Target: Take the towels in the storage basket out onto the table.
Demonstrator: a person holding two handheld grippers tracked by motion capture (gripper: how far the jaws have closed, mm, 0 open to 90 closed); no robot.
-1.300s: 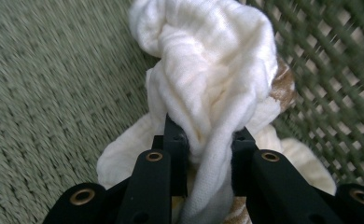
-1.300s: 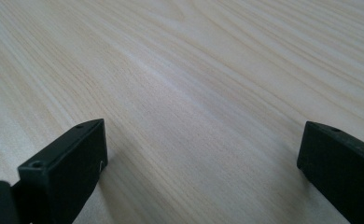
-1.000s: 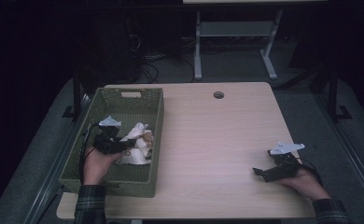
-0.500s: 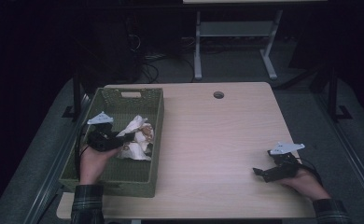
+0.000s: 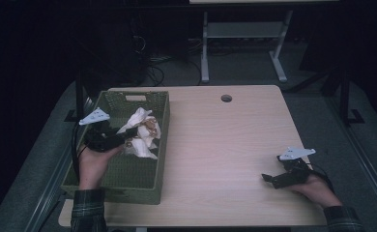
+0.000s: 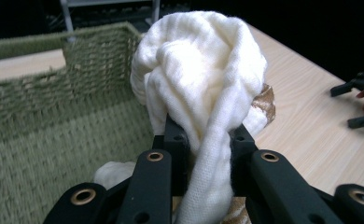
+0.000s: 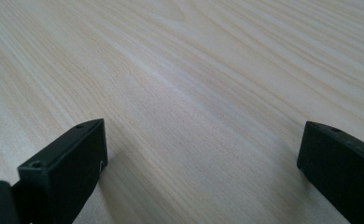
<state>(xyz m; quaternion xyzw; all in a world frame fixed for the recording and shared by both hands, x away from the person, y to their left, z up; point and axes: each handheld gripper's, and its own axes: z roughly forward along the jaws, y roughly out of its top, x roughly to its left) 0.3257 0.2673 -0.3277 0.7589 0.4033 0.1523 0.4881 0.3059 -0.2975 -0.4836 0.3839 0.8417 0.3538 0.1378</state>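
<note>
Left claw (image 6: 203, 140) pinching cream cloth (image 6: 203, 70), bunched above green woven basket (image 5: 148, 169). Cloth's lower end hidden behind jaws; patterned brown patch partly covered. Right claw (image 7: 203, 154) spread wide, nothing between, low over bare worktop (image 5: 225, 145).

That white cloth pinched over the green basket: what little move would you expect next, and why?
Probably a lift straight up. The left gripper has its jaws shut on a fold of the white cloth, which bunches above them, while part of it seems to hang inside the woven basket. Raising it should clear the rim. The right gripper rests open on the table.
</note>
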